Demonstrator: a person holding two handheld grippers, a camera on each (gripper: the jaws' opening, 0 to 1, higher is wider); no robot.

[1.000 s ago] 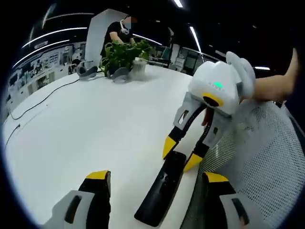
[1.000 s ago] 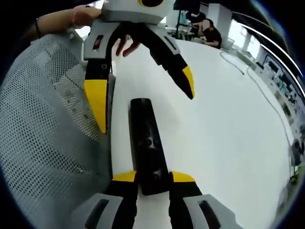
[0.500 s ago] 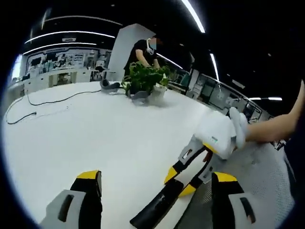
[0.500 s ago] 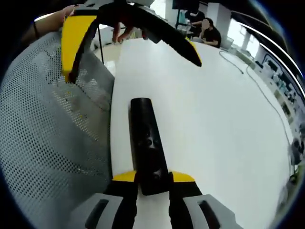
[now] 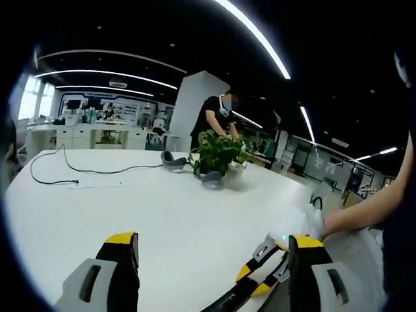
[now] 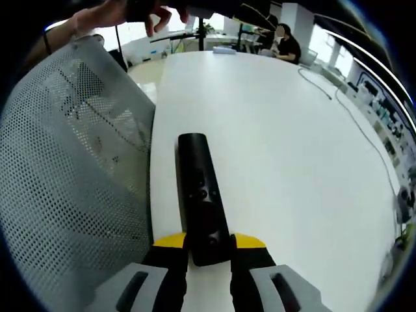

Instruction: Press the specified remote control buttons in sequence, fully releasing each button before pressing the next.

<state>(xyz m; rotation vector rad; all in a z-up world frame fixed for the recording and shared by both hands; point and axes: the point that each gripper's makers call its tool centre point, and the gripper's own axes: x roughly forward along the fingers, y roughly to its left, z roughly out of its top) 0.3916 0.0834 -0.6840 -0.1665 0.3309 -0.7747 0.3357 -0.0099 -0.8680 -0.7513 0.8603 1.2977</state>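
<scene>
A black remote control (image 6: 201, 208) lies lengthwise on the white table (image 6: 279, 162), close to its edge. My right gripper (image 6: 209, 244) is shut on the remote's near end, one yellow tip on each side. In the left gripper view the right gripper (image 5: 255, 281) shows at the lower right, with the remote's dark end (image 5: 221, 304) below it. My left gripper (image 5: 211, 242) is raised above the table with its jaws wide apart and nothing between them. A hand (image 6: 123, 10) shows at the top of the right gripper view.
A grey mesh chair back (image 6: 65, 169) stands along the table edge beside the remote. At the far side are a potted plant (image 5: 218, 153), a grey headset (image 5: 173, 160) and a black cable (image 5: 58, 175). A person in black (image 5: 214, 117) stands behind the plant.
My left gripper has lifted up and away from the remote, and its view now looks across the room. The right gripper stays shut on the remote, which has not moved.
</scene>
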